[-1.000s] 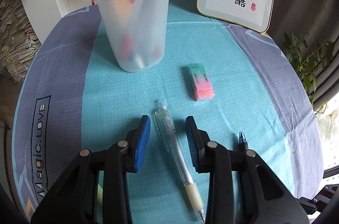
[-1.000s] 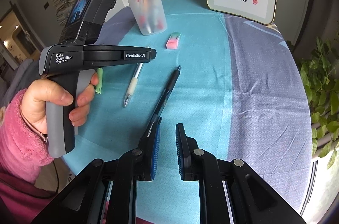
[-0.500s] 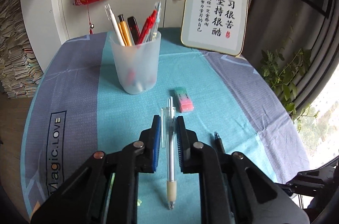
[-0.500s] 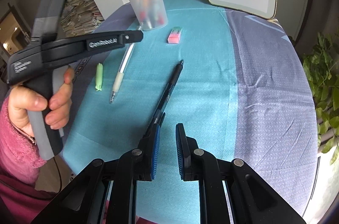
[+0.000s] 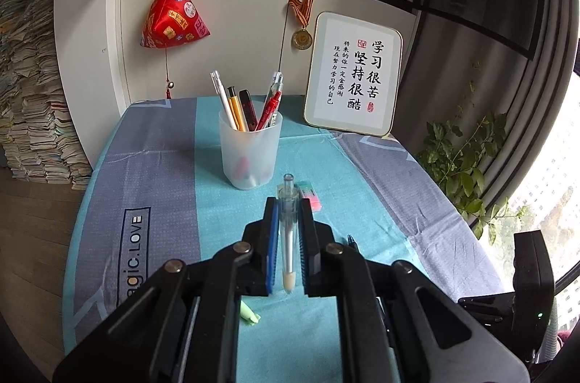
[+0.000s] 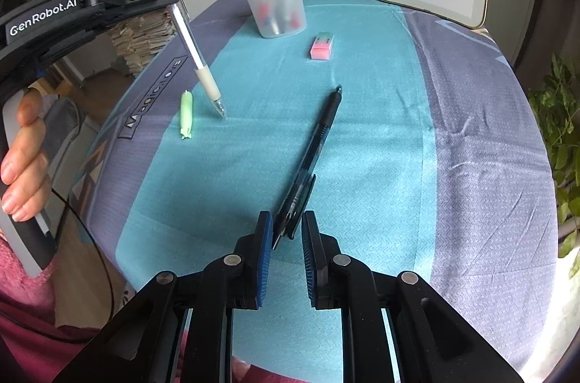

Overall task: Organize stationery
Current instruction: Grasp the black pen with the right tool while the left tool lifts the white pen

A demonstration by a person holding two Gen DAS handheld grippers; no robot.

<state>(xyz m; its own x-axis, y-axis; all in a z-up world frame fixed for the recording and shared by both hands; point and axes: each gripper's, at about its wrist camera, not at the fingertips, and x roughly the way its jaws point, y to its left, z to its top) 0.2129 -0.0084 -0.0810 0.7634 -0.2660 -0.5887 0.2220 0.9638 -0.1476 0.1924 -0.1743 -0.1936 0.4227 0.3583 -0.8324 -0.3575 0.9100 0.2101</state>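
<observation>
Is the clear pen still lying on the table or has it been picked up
Picked up. The left gripper is shut on the clear pen, which hangs tilted, tip down, over the tablecloth.

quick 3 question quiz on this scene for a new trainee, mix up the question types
1. True or false: the left gripper is shut on the clear pen.
2. Which item lies nearest the right gripper? A. eraser B. black pen C. green cap
3. Fill in: the other pens stand in the frosted ____.

Key: 1 true; 2 B; 3 cup.
</observation>
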